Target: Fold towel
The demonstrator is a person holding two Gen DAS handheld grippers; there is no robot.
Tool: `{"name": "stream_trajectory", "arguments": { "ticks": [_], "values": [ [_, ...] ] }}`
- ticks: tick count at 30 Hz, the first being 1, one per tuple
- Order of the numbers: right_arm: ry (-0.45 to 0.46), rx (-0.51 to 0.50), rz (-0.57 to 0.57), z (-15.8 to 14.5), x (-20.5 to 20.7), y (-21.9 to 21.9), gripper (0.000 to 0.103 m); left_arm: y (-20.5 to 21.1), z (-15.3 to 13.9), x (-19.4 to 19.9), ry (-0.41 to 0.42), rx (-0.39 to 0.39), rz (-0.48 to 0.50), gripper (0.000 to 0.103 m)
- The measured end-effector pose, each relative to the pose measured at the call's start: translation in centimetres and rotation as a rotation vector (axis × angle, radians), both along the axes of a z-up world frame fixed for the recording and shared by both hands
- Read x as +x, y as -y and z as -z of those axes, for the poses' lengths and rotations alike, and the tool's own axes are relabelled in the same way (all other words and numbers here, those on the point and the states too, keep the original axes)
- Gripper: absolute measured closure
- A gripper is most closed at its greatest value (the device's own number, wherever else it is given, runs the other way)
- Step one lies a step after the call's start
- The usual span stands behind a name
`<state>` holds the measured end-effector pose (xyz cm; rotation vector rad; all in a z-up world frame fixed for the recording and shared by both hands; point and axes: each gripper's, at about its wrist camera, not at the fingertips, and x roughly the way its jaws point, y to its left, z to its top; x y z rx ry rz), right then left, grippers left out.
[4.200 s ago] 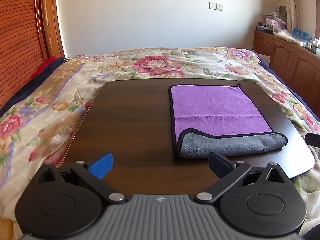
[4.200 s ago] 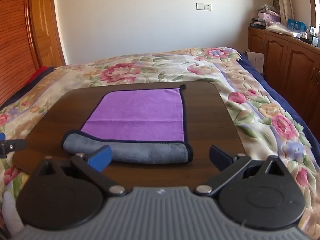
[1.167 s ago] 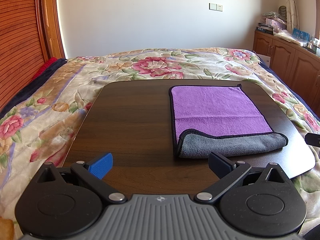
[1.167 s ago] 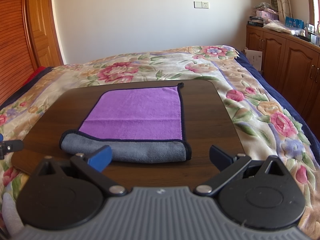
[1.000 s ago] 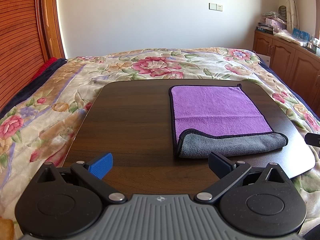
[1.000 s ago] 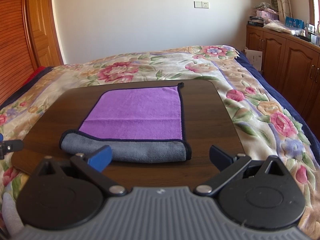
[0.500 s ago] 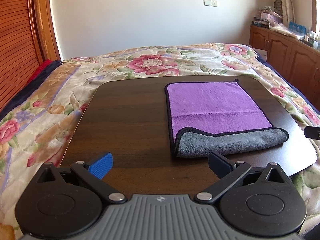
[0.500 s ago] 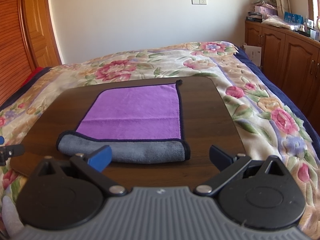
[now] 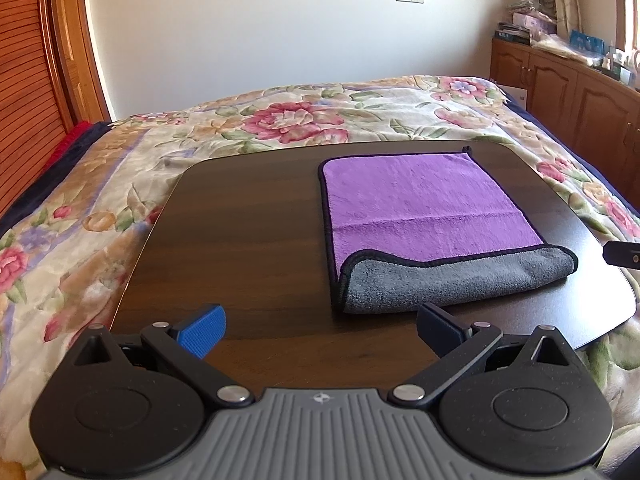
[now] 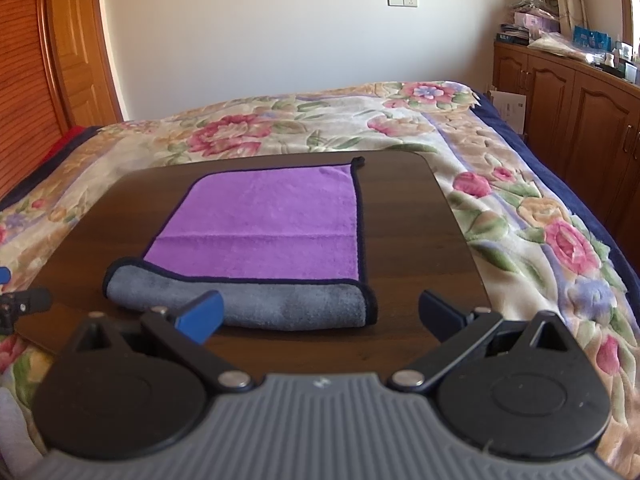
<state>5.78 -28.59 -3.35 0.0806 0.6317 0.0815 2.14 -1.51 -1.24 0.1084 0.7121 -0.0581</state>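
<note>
The towel lies flat on the right part of the dark counter, purple side up, its near edge rolled over to show a grey band. The counter sits on a flowered bed. Both the left gripper and the right gripper hover short of that grey band, fingers spread wide and holding nothing. To fold cleanly, I'd say each should pinch one near corner low and carry both evenly to the far edge.

Purple towel, grey near edge rolled over, flat on table
</note>
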Motion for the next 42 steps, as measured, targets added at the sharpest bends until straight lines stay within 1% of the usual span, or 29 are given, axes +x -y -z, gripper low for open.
{"name": "stream_trajectory", "arguments": {
  "ticks": [8,17,34,42],
  "values": [
    [0.012,-0.005,-0.006,-0.1,0.6,0.5,0.000,0.1,0.2,0.6,-0.003,-0.006,0.007,0.003],
    [0.010,-0.041,-0.030,0.2,1.3,0.5,0.000,0.3,0.5,1.3,-0.008,-0.017,0.009,0.003],
    [-0.025,-0.072,-0.091,0.7,2.9,0.3,0.000,0.5,1.0,2.9,-0.024,-0.034,0.027,0.003],
    [-0.043,-0.066,-0.119,0.9,3.5,0.2,0.000,0.5,1.1,3.5,-0.030,-0.043,0.038,0.004]
  ]
}}
